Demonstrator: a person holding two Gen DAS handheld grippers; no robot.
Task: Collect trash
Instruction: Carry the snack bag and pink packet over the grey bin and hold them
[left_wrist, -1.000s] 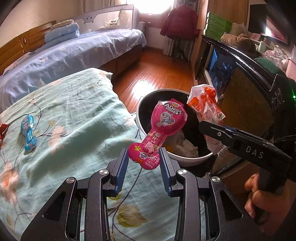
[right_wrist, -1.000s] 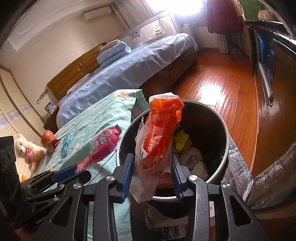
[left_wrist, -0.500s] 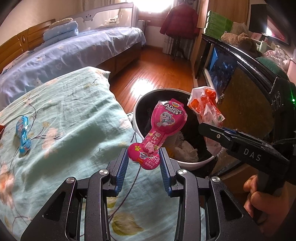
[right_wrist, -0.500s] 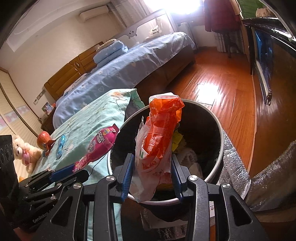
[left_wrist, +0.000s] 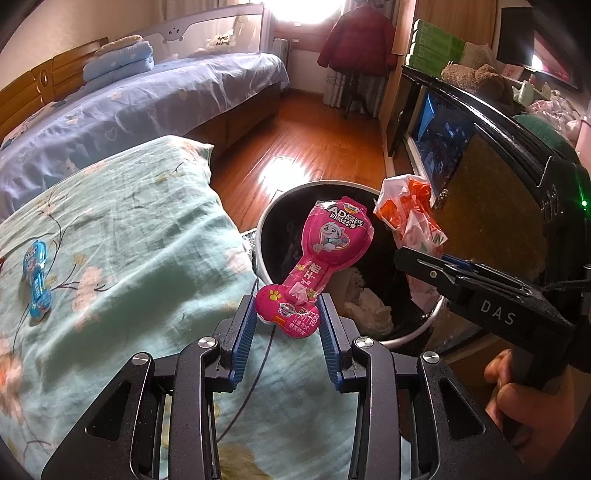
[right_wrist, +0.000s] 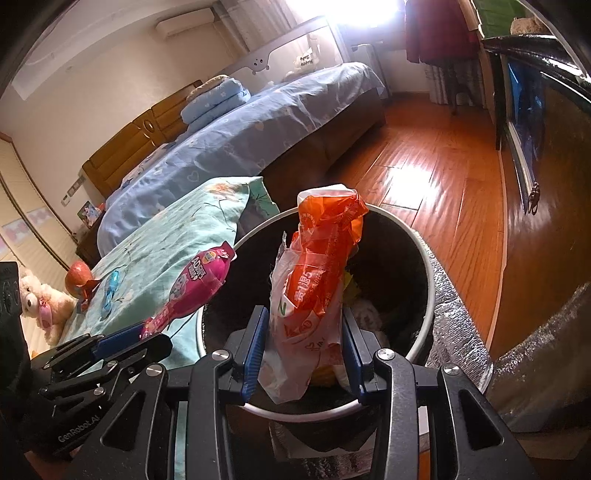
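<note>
A pink bone-shaped snack wrapper (left_wrist: 317, 266) stands up between the blue pads of my left gripper (left_wrist: 288, 314), which is shut on its lower end, just over the near rim of the round black trash bin (left_wrist: 280, 201). My right gripper (right_wrist: 303, 343) is shut on a crumpled orange-and-white plastic bag (right_wrist: 321, 266) held above the bin's opening (right_wrist: 428, 269). Each view shows the other tool: the right gripper (left_wrist: 406, 258) with its bag (left_wrist: 410, 210), and the left gripper (right_wrist: 125, 338) with the pink wrapper (right_wrist: 195, 284). A blue wrapper (left_wrist: 36, 273) lies on the green floral bedspread.
The bin holds paper and other scraps. Silver foil sheeting (right_wrist: 461, 332) lies beside it on the wooden floor. A dark cabinet (left_wrist: 498, 206) stands close on the right. On the bedspread are an orange round object (right_wrist: 77, 280) and a plush bear (right_wrist: 40, 299). A hand (left_wrist: 524, 398) grips the right tool.
The bin has drawn slightly closer under both grippers, and the blue wrapper has slid towards the left edge of the left wrist view. Both grips look the same.
</note>
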